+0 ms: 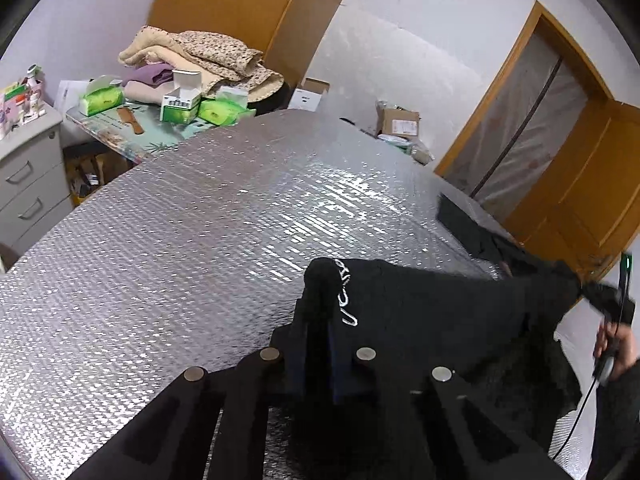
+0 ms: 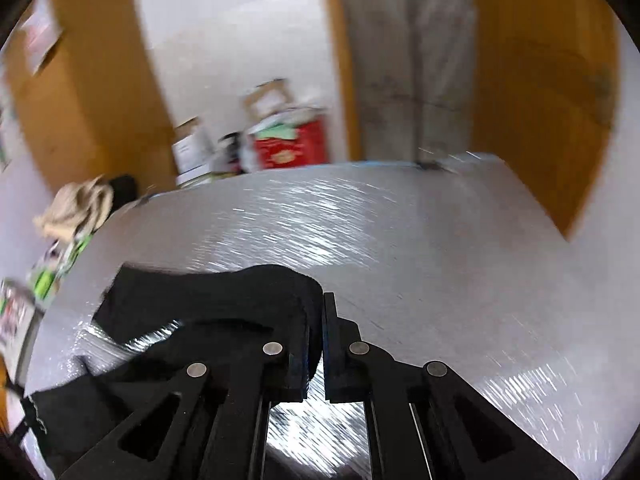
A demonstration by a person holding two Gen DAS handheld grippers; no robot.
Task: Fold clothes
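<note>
Your left gripper point(image 1: 320, 320) and right gripper point(image 2: 318, 328) both pinch the black garment point(image 1: 440, 312) — soft, limp, sagging between them; keep hold of its edge at twelve o'clock of each jaw.

Matte black left tool point(image 1: 320, 300) — angular linkage arms, silver round pins; right tool point(image 2: 318, 320) matches, blue-edged pads.

Matt black cloth garment point(image 1: 420, 312), glossy foil sheet point(image 1: 180, 240)

The silver table point(image 1: 180, 240) lies bare across its left and far parts, open for passing. A black garment point(image 1: 440, 312) covers the near right corner. Past the far left edge, boxes point(image 1: 180, 106) and piled blankets point(image 1: 192, 56) crowd a side table.
</note>
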